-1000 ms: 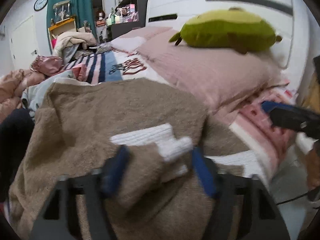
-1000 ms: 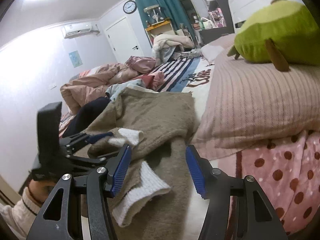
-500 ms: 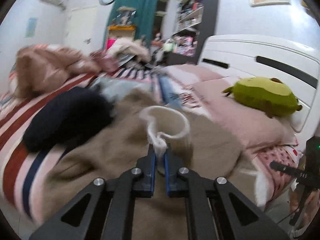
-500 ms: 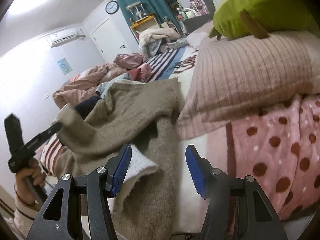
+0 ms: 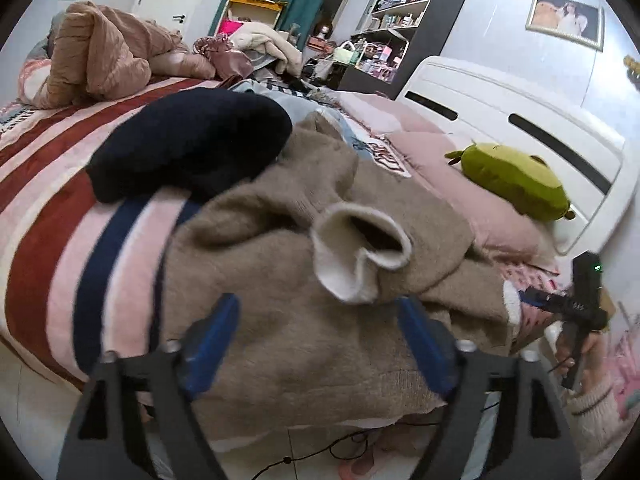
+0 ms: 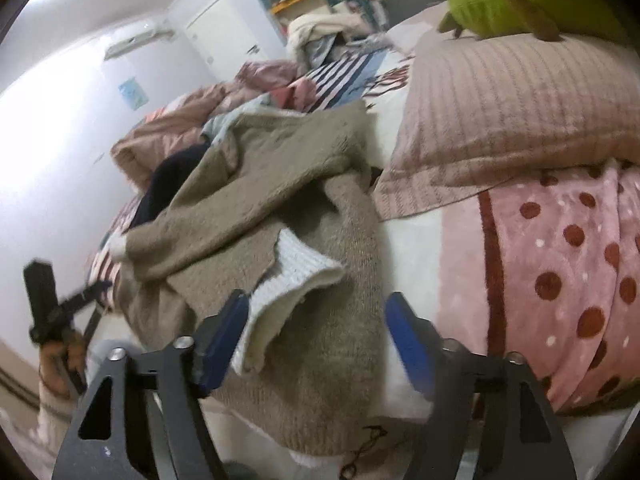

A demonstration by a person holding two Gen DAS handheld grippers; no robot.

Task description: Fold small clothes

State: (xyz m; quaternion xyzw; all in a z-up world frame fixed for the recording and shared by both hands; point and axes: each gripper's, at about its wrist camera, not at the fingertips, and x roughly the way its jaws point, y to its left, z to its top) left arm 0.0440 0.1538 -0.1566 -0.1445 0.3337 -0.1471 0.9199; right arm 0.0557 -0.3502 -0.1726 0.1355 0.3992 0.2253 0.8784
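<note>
The brown sweater [image 5: 304, 320] is spread on the bed [image 5: 60, 208], sleeves laid across it. Both jaws are opening; nothing is held by the left gripper [image 5: 320, 340] or right gripper [image 6: 316, 332]. The white cuff [image 6: 296, 276] could be dragged, and the fold spoiled.

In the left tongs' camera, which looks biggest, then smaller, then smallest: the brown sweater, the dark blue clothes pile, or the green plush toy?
1. Brown sweater, biggest, though it is also nearest the camera.
2. Dark blue clothes pile.
3. Green plush toy, smallest, but it lies farthest away, so it may really be bigger than it looks.
</note>
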